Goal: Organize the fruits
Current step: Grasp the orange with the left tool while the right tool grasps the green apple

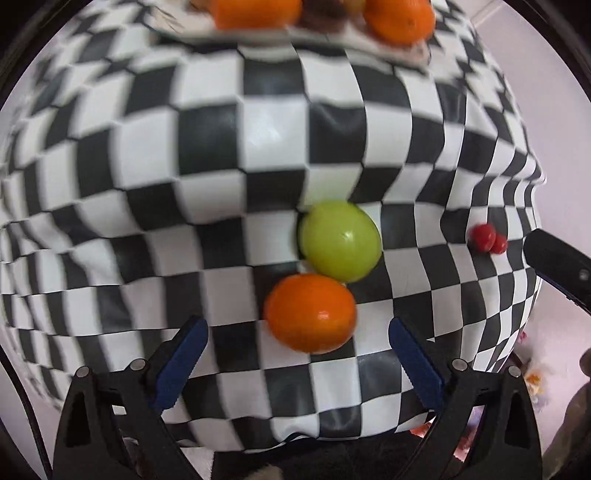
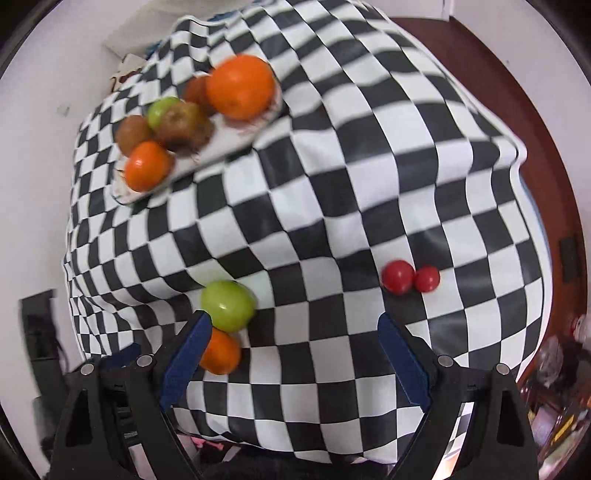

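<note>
A loose orange (image 1: pixel 310 313) lies on the checkered cloth just ahead of my open, empty left gripper (image 1: pixel 297 330), with a green apple (image 1: pixel 340 240) touching it behind. Two small red tomatoes (image 1: pixel 487 238) lie to the right. In the right wrist view my right gripper (image 2: pixel 293 325) is open and empty; the green apple (image 2: pixel 228 305) and the orange (image 2: pixel 220 351) sit by its left finger, the two tomatoes (image 2: pixel 410 277) ahead to the right. A white plate (image 2: pixel 225 142) at the far left holds oranges, a green apple and brownish fruits.
The black-and-white checkered cloth (image 2: pixel 332 192) covers the table and is wrinkled near its right edge. The plate's rim (image 1: pixel 258 33) shows at the top of the left wrist view. A dark part of the other gripper (image 1: pixel 557 269) shows at the right there. Clutter lies beyond the table at the right.
</note>
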Action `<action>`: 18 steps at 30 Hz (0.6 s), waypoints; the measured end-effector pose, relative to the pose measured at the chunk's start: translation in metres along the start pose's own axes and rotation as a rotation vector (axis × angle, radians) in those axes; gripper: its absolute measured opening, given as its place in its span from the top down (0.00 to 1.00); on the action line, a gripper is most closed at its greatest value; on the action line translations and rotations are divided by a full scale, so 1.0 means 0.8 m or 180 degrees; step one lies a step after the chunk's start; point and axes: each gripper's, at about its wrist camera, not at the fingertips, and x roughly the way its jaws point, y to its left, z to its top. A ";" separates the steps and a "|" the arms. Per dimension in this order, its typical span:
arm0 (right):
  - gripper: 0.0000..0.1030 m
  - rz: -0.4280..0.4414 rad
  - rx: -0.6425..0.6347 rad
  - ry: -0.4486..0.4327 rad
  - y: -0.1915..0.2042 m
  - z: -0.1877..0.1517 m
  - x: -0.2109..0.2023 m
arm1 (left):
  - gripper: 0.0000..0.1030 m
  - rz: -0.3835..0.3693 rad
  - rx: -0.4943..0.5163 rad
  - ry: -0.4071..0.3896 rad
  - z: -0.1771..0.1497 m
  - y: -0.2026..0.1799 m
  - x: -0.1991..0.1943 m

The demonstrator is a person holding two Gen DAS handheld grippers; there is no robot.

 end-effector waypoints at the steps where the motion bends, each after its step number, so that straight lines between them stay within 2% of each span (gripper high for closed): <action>1: 0.09 0.0001 0.0011 0.0018 -0.003 -0.001 0.004 | 0.03 0.0009 -0.0005 0.0039 0.002 -0.002 0.009; 2: 0.09 0.0002 0.0015 0.0040 -0.005 -0.001 0.009 | 0.03 0.0004 -0.0010 0.0078 0.003 -0.005 0.018; 4: 0.09 0.0028 0.0008 0.0100 -0.006 0.001 0.017 | 0.11 -0.0044 -0.0011 0.0114 0.004 -0.008 0.030; 6: 0.09 0.0050 0.0001 0.0154 -0.007 0.003 0.027 | 0.40 -0.0009 0.0010 0.0146 0.001 -0.011 0.037; 9: 0.09 0.0134 -0.0024 0.0225 -0.006 0.008 0.040 | 0.40 -0.0024 -0.0013 0.0103 -0.005 -0.007 0.036; 14: 0.09 0.0338 -0.0122 0.0406 0.014 0.020 0.067 | 0.40 0.0212 -0.0247 -0.0074 -0.023 0.033 0.007; 18: 0.10 0.0505 -0.0292 0.0586 0.046 0.021 0.100 | 0.40 0.0365 -0.0449 -0.0098 -0.029 0.065 -0.002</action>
